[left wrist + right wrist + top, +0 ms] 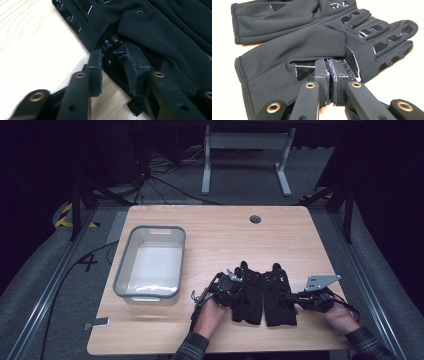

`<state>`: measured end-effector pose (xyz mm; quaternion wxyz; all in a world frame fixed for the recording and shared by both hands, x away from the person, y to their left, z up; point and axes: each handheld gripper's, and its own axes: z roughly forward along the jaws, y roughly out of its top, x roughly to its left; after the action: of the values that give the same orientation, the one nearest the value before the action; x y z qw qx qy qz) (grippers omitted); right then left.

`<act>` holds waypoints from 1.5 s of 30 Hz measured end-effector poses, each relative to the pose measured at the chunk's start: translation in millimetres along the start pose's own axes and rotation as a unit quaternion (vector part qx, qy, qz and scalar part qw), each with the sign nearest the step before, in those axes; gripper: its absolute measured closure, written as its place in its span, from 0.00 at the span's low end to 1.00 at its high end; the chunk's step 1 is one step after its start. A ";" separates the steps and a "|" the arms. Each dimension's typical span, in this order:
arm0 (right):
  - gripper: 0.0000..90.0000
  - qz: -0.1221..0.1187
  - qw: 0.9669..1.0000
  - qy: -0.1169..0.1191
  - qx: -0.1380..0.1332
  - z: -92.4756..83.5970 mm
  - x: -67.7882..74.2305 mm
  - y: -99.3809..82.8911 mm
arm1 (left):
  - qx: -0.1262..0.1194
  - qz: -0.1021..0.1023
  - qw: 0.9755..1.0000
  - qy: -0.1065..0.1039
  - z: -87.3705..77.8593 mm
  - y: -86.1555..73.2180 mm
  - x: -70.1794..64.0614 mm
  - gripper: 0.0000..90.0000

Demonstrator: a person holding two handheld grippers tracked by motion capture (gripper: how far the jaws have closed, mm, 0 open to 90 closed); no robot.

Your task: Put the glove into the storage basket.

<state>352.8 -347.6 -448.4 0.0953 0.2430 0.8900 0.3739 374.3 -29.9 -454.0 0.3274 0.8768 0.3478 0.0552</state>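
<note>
Wooden table [215, 235], hands low (claws level), gloves [262, 295]

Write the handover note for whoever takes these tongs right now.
Left tongs: open, jaws astride the edge of the left glove, not pressing it.
Right tongs: shut, pads pinching the edge of the right glove.
Both black gloves lie flat, side by side, near the table's front edge; the grey bin stands to their left with no glove in it.
Done: right glove gripped. Left: probably close on the left glove, then move both.
</note>
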 end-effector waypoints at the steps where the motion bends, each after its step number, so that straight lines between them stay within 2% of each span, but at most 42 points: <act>1: 0.95 -0.001 1.000 0.001 0.001 0.2 0.0 -0.1 | 0.000 0.000 1.000 -0.003 0.3 0.1 -0.4 0.82; 4: 0.96 -0.003 1.000 0.003 0.013 4.0 0.2 -1.1 | 0.001 0.003 1.000 -0.001 0.5 1.2 -2.2 0.93; 6: 0.96 -0.004 1.000 0.003 0.016 4.5 0.4 -1.3 | 0.000 0.004 1.000 0.002 0.0 1.9 -2.7 0.95; 9: 0.96 -0.004 1.000 0.003 0.017 4.9 0.3 -1.7 | -0.010 -0.011 1.000 -0.010 -2.5 2.1 0.1 0.96; 14: 0.96 -0.003 1.000 0.005 0.018 5.7 -0.3 -1.4 | -0.040 -0.034 0.998 -0.032 -12.3 3.9 5.5 0.96; 28: 0.98 -0.011 1.000 0.008 0.018 17.6 1.5 10.0 | -0.063 -0.050 0.996 -0.050 -25.5 9.4 12.7 0.96; 34: 0.99 -0.005 1.000 0.013 0.016 19.7 -1.1 11.3 | -0.071 -0.063 0.993 -0.064 -26.5 12.2 16.1 0.96; 38: 1.00 -0.002 1.000 0.015 0.015 20.6 -1.9 11.8 | -0.083 -0.057 0.992 -0.071 -29.3 19.4 16.8 0.96; 41: 1.00 0.002 1.000 0.016 0.014 21.3 -1.9 12.2 | -0.095 -0.060 0.990 -0.083 -30.3 25.2 16.5 0.96; 45: 1.00 0.007 1.000 0.014 0.013 22.2 -2.1 12.7 | -0.095 -0.048 0.990 -0.088 -29.4 30.8 12.6 0.96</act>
<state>367.1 -327.3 -454.9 0.0773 0.2450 0.8942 0.3667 391.9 -22.8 -413.9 0.4406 0.8256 0.3525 -0.0048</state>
